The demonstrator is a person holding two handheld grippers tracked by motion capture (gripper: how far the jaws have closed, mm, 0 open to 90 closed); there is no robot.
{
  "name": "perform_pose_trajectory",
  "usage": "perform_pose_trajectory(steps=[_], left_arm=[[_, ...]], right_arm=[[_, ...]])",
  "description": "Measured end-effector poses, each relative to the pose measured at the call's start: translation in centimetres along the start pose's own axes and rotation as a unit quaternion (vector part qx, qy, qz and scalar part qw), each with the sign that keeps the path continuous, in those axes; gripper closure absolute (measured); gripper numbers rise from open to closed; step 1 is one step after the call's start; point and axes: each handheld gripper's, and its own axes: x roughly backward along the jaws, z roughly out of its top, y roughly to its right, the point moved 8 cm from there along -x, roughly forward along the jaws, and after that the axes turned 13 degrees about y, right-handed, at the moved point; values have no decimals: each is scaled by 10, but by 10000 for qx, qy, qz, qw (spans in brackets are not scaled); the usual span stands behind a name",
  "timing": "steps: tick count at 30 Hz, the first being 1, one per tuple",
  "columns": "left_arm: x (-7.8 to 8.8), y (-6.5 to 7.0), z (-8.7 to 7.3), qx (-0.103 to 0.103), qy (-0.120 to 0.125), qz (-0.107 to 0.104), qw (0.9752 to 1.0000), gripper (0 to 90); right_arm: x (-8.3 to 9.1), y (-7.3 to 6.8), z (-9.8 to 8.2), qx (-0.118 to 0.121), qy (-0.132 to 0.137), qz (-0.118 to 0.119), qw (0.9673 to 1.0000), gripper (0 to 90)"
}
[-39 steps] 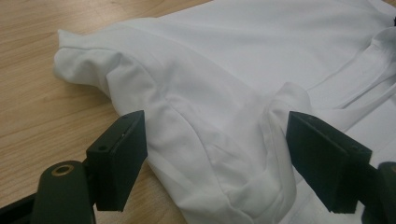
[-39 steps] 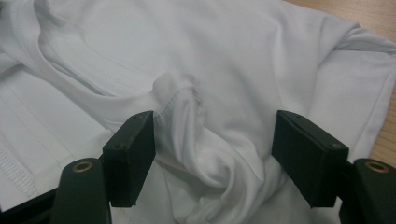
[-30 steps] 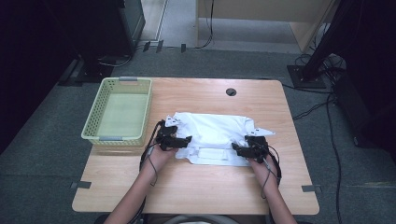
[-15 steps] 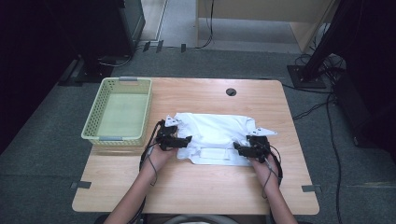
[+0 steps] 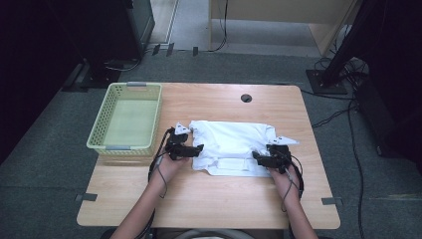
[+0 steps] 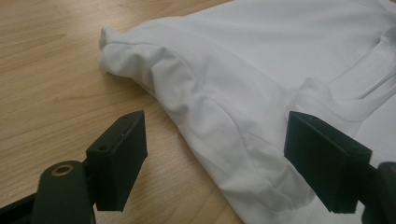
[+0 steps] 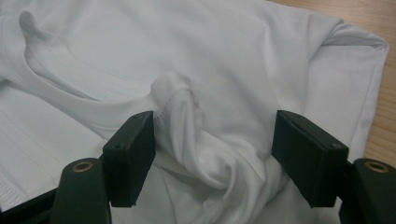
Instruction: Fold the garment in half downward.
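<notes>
A white T-shirt (image 5: pixel 234 142) lies folded and partly flattened in the middle of the wooden table (image 5: pixel 224 199). My left gripper (image 5: pixel 199 148) rests at the shirt's near left corner. In the left gripper view the left gripper (image 6: pixel 215 158) is open, its jaws wide apart, one over bare wood and one over cloth, with the shirt's rumpled folded edge (image 6: pixel 205 107) between them. My right gripper (image 5: pixel 256 157) sits at the near right corner. In the right gripper view the right gripper (image 7: pixel 215 154) is open, astride a bunched ridge of cloth (image 7: pixel 191 130) beside the collar.
A pale green perforated basket (image 5: pixel 99 134) stands on the table's left side, close to my left hand. A round cable hole (image 5: pixel 246 98) is at the far edge. Bare wood stretches along the near edge. Cables and dark stands surround the table on the floor.
</notes>
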Motion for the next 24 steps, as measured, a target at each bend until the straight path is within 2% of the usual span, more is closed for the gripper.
perform_pose_trajectory(steps=[9, 24], left_arm=[[-1, 1, -1, -3, -17, -8, 10000, 217], [-3, 1, -4, -19, -80, -9, 10000, 217]], right_arm=[[6, 6, -3, -20, 30, -99, 9999, 301], [12, 15, -5, -96, 24, -131, 9999, 301]])
